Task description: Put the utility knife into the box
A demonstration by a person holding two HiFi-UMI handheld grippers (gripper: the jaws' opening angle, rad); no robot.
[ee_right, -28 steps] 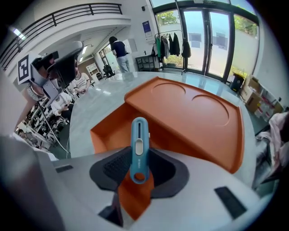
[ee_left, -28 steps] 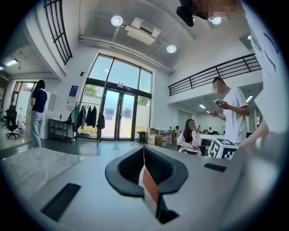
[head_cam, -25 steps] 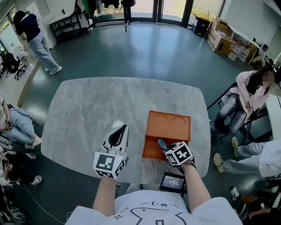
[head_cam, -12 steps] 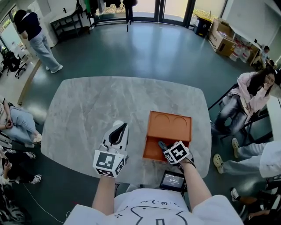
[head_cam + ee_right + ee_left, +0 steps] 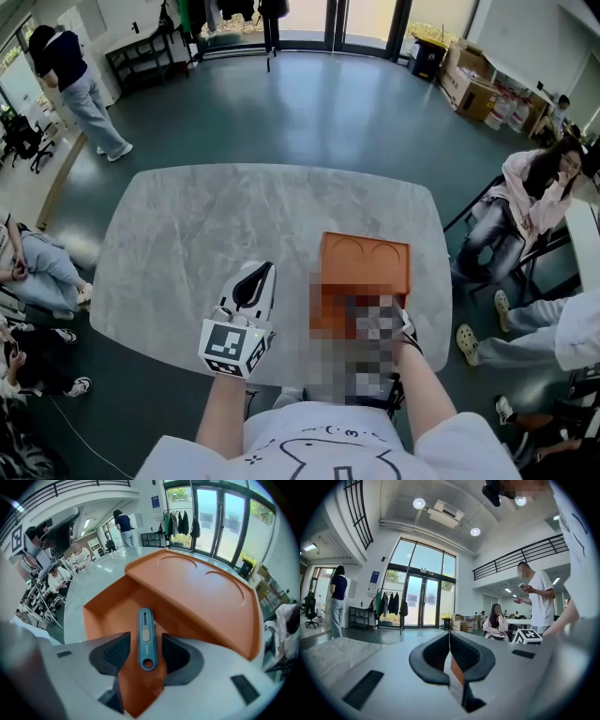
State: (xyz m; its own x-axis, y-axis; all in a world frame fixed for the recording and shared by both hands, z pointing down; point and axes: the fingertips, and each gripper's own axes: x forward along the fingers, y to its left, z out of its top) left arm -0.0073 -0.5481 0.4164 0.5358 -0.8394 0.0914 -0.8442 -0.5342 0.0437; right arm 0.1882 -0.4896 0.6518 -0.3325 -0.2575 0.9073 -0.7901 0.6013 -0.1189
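A blue utility knife (image 5: pixel 146 637) lies lengthwise on the floor of the orange box's (image 5: pixel 197 592) open near compartment. My right gripper (image 5: pixel 146 652) straddles its ringed end. Its jaws are opening, and a gap shows between each pad and the knife. In the head view the box (image 5: pixel 366 258) sits at the right of the marble table (image 5: pixel 206 225), and a blurred patch covers the right gripper there. My left gripper (image 5: pixel 253 278) hovers over the table left of the box. It is shut (image 5: pixel 450 641) with nothing between its pads.
The table's front edge is just below both grippers. A person sits on a chair (image 5: pixel 534 187) beyond the table's right side. Other people sit at the left (image 5: pixel 37 267), and one stands far back left (image 5: pixel 66 75). Cardboard boxes (image 5: pixel 473 84) are at the back right.
The right gripper has stayed at the box's near end, shifting only slightly. The left gripper has not moved.
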